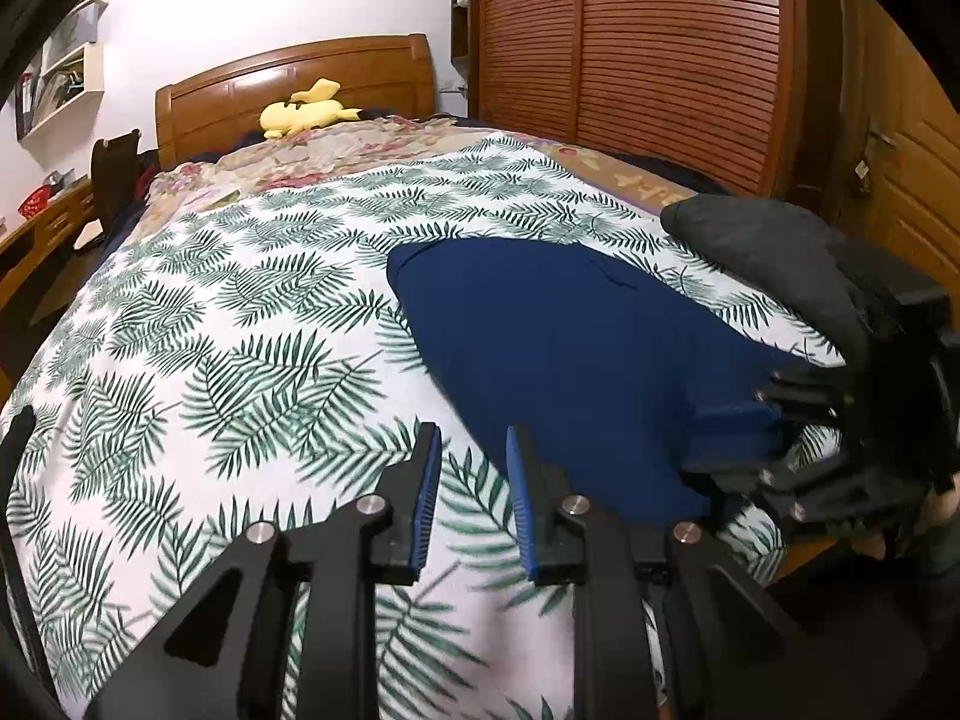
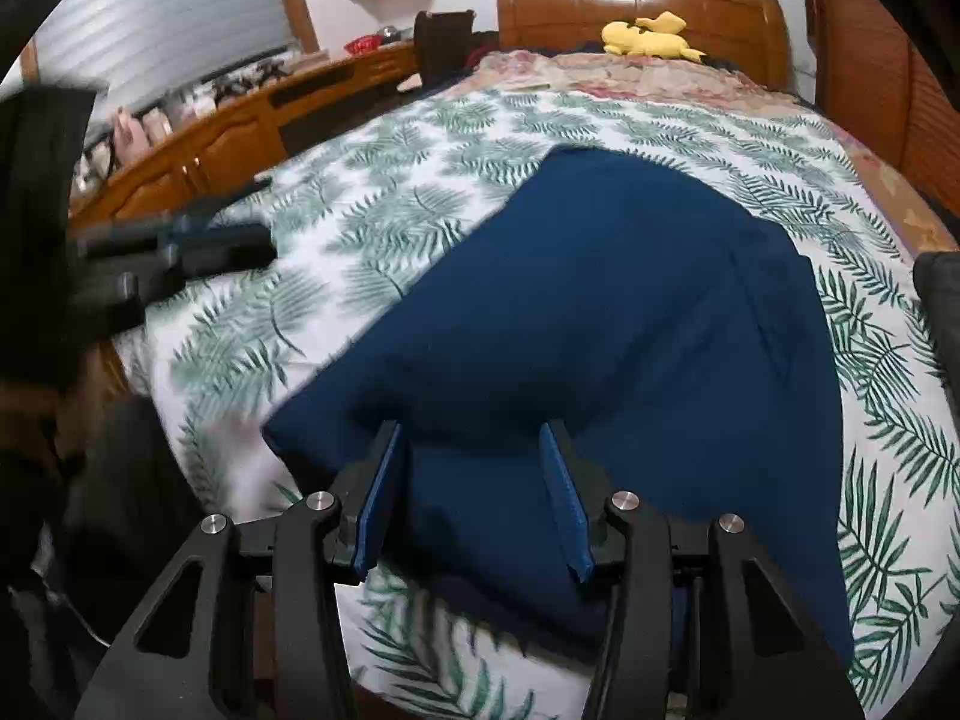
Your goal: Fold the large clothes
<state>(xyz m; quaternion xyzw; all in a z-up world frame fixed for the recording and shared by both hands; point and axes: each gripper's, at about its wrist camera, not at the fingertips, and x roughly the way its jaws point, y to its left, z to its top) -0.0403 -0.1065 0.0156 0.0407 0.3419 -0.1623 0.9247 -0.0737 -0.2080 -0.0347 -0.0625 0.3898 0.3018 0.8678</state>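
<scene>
A navy blue garment (image 2: 600,312) lies folded on the leaf-print bedsheet (image 1: 240,330); it also shows in the left wrist view (image 1: 558,348). My right gripper (image 2: 474,498) is open with its blue-padded fingers (image 2: 378,498) straddling the near folded edge of the garment. In the left wrist view the right gripper (image 1: 780,438) sits at the garment's near right corner. My left gripper (image 1: 471,498) is open and empty over the sheet, just left of the garment. It appears blurred at the left of the right wrist view (image 2: 180,252).
A dark grey garment (image 1: 768,252) lies at the bed's right edge. A yellow plush toy (image 1: 306,111) rests by the wooden headboard (image 1: 288,78). A slatted wardrobe (image 1: 630,60) stands to the right, a wooden desk (image 2: 240,120) to the left.
</scene>
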